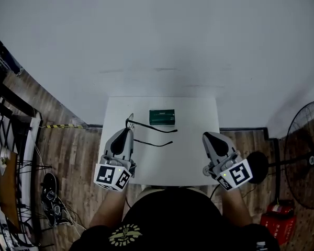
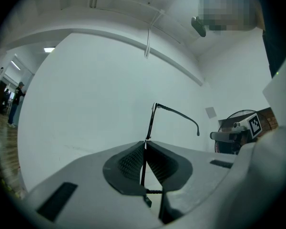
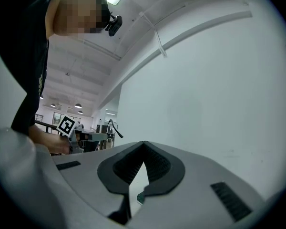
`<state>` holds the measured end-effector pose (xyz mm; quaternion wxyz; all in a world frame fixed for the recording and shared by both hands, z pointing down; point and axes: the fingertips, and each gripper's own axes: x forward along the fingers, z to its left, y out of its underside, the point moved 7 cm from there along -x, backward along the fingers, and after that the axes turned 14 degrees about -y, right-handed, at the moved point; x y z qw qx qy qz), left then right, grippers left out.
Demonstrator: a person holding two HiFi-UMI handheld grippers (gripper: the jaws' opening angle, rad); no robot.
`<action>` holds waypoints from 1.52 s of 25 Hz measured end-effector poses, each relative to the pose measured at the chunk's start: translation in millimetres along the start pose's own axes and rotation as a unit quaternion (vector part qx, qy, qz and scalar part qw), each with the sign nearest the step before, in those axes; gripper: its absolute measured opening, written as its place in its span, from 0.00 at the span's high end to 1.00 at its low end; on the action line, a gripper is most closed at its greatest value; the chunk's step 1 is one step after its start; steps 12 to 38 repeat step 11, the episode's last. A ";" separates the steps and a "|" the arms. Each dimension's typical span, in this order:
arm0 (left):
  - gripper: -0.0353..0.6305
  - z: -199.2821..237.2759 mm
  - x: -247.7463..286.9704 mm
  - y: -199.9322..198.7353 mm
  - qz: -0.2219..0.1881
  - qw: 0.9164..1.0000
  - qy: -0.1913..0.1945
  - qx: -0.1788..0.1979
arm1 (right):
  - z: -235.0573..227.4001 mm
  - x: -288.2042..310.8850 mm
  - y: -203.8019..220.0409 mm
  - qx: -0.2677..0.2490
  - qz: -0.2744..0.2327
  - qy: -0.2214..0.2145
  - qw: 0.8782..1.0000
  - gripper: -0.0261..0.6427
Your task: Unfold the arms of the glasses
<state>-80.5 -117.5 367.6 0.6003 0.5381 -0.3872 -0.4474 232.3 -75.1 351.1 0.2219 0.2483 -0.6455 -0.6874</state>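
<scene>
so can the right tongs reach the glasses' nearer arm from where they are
Likely yes: the right tongs are shut and empty, and only bare table lies between them and that arm.

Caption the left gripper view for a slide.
Left gripper shut on the glasses, one arm pointing right.

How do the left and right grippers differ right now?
The left gripper is shut on the frame of the glasses; the right gripper is shut on nothing. The left gripper sits at the left side of the table, the right gripper at its right side. Both are shut and point the same way.
</scene>
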 end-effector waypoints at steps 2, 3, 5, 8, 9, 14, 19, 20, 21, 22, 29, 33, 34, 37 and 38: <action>0.91 -12.0 0.5 0.6 0.004 1.000 0.003 0.005 | -5.6 -4.9 -2.7 0.003 -0.005 -0.008 1.000 0.96; 0.91 -17.6 1.6 0.6 0.006 1.000 0.004 0.008 | -8.4 -6.8 -4.1 0.003 -0.008 -0.013 1.000 0.96; 0.91 -27.9 4.7 0.1 0.008 1.000 0.005 0.012 | -14.6 -8.8 -5.7 0.004 -0.013 -0.021 1.000 0.96; 0.91 -44.1 5.5 2.0 0.007 1.000 0.004 0.012 | -20.1 -11.8 -5.8 0.015 -0.019 -0.037 0.999 0.96; 0.91 -49.2 5.0 3.2 0.007 1.000 0.004 0.013 | -20.8 -13.5 -5.6 0.018 -0.022 -0.042 0.999 0.96; 0.91 -58.8 4.9 5.5 0.008 1.000 0.003 0.017 | -22.7 -17.3 -5.3 0.018 -0.025 -0.052 0.998 0.96; 0.91 -58.8 4.9 5.5 0.008 1.000 0.003 0.017 | -22.7 -17.3 -5.3 0.018 -0.025 -0.052 0.998 0.96; 0.91 -58.8 4.9 5.5 0.008 1.000 0.003 0.017 | -22.7 -17.3 -5.3 0.018 -0.025 -0.052 0.998 0.96; 0.91 -58.8 4.9 5.5 0.008 1.000 0.003 0.017 | -22.7 -17.3 -5.3 0.018 -0.025 -0.052 0.998 0.96; 0.91 -58.8 4.9 5.5 0.008 1.000 0.003 0.017 | -22.7 -17.3 -5.3 0.018 -0.025 -0.052 0.998 0.96; 0.91 -58.8 4.9 5.5 0.008 1.000 0.003 0.017 | -22.7 -17.3 -5.3 0.018 -0.025 -0.052 0.998 0.96; 0.91 -58.8 4.9 5.5 0.008 1.000 0.003 0.017 | -22.7 -17.3 -5.3 0.018 -0.025 -0.052 0.998 0.96; 0.91 -58.8 4.9 5.5 0.008 1.000 0.003 0.017 | -22.7 -17.3 -5.3 0.018 -0.025 -0.052 0.998 0.96; 0.91 -58.8 4.9 5.5 0.008 1.000 0.003 0.017 | -22.7 -17.3 -5.3 0.018 -0.025 -0.052 0.998 0.96; 0.91 -58.8 4.9 5.5 0.008 1.000 0.003 0.017 | -22.7 -17.3 -5.3 0.018 -0.025 -0.052 0.998 0.96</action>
